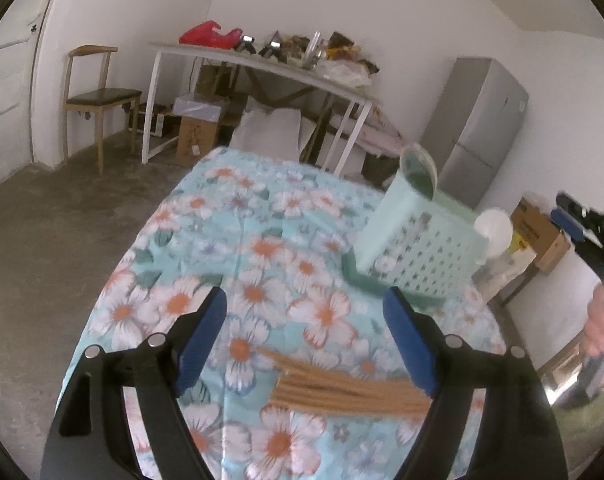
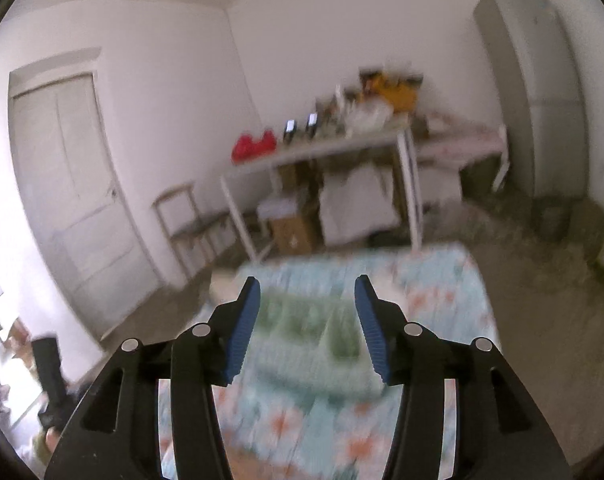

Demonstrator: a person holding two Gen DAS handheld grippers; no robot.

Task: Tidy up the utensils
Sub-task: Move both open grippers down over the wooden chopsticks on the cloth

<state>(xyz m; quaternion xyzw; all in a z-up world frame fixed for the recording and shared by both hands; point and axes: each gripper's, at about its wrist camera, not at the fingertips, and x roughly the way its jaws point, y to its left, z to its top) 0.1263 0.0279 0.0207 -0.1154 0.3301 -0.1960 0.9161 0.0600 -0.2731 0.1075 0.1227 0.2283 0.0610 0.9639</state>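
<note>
One bundle of chopsticks (image 1: pixel 341 390), one basket (image 1: pixel 421 248).

Two fisheye views, each looking forward and slightly down between a claw's own fingers. The left wrist view sits close over the floral-clothed surface (image 1: pixel 262 216), facing a mint utensil basket (image 1: pixel 417 248). The right wrist view is blurred. Both share the cluttered white table (image 2: pixel 321 152) and grey refrigerator (image 1: pixel 477 128).

Room: white walls are enclosing a grey concrete floor | white table (image 1: pixel 262 65) is standing against the wall | wooden chair (image 1: pixel 98 96) is sitting left of it | grey fridge (image 1: pixel 477 128) is standing to its right
</note>
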